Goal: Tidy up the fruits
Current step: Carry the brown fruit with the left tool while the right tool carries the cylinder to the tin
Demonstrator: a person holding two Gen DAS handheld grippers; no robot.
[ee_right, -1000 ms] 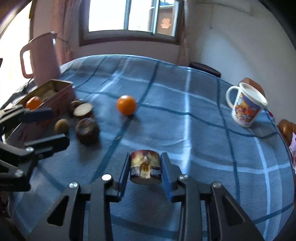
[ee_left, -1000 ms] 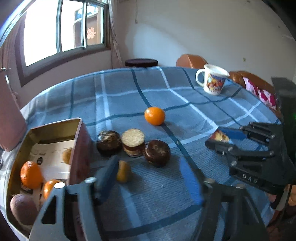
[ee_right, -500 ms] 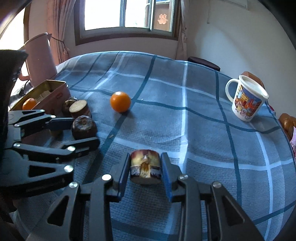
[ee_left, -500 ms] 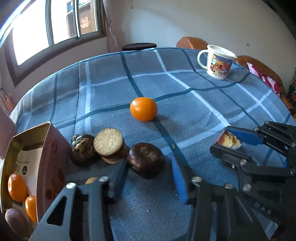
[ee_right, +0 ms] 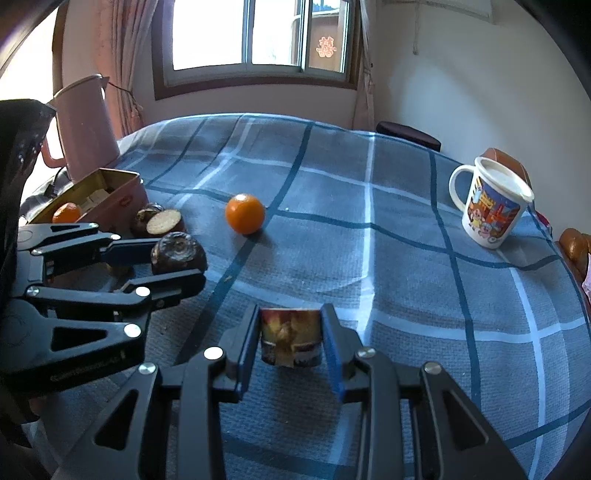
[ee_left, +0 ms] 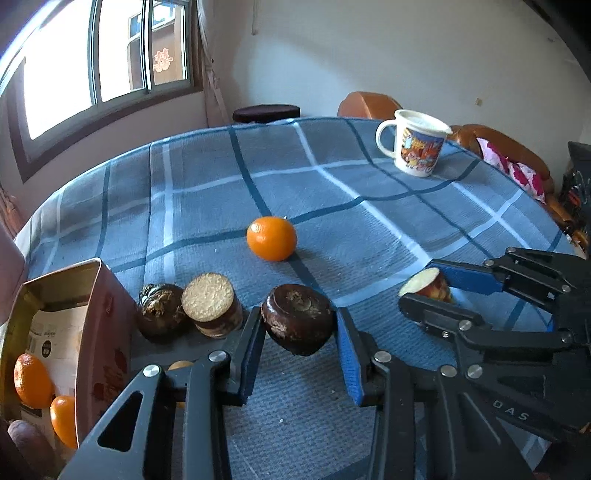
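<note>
Daylight came from the window (ee_left: 92, 70) at the upper left of the left wrist view, and from the same window (ee_right: 255, 33) at the top centre of the right wrist view; the panes were overexposed to plain white. The tablecloth (ee_left: 332, 192) was evenly lit and sharp; the orange (ee_left: 271, 238) carried a soft highlight and threw a short shadow toward the lower right. The white wall (ee_right: 461, 74) looked bright without glare. Straight lines bent strongly near the edges; the corners of both frames were dark from the fisheye lens; no motion blur was visible.
</note>
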